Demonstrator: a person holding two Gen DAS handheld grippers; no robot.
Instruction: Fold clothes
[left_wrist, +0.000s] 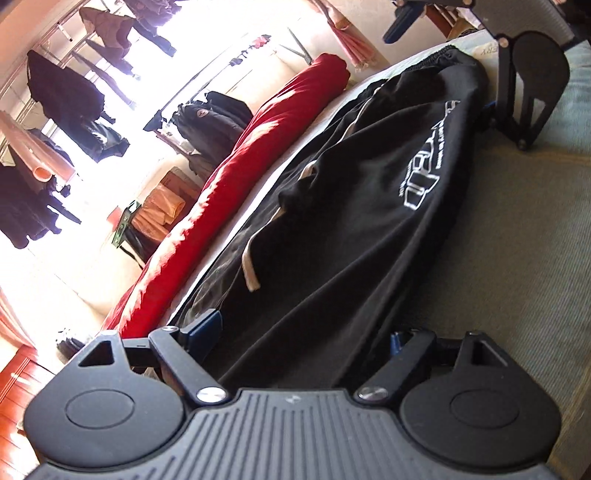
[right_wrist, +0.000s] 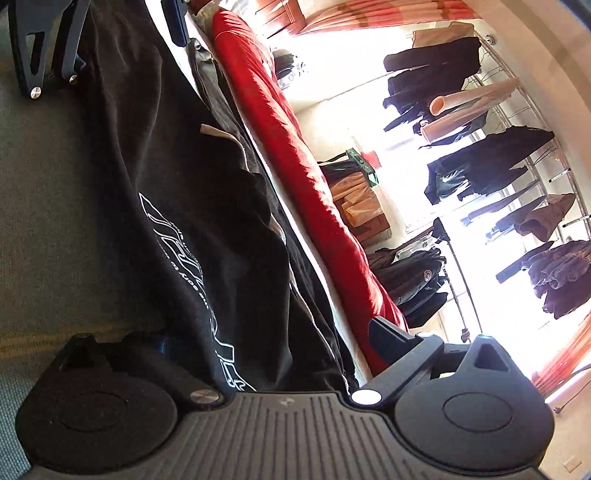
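I see a bright window (right_wrist: 369, 55) blown out by daylight, with orange-red curtains (right_wrist: 388, 11) at its edges. Dark coats (right_wrist: 491, 166) hang on a metal rack (right_wrist: 535, 166) along the pale wall — more hang lower down. A red bolster (left_wrist: 236, 192) lies along the grey-green bed surface (left_wrist: 517, 240); wooden floor (left_wrist: 14, 387) shows beyond.

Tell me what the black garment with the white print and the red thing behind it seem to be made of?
The black garment looks like soft matte knit, probably cotton jersey: it lies in limp folds without shine. The red thing looks like a smoother woven fabric with a slight sheen, bright where sunlight hits its wrinkles; what it is remains unclear.
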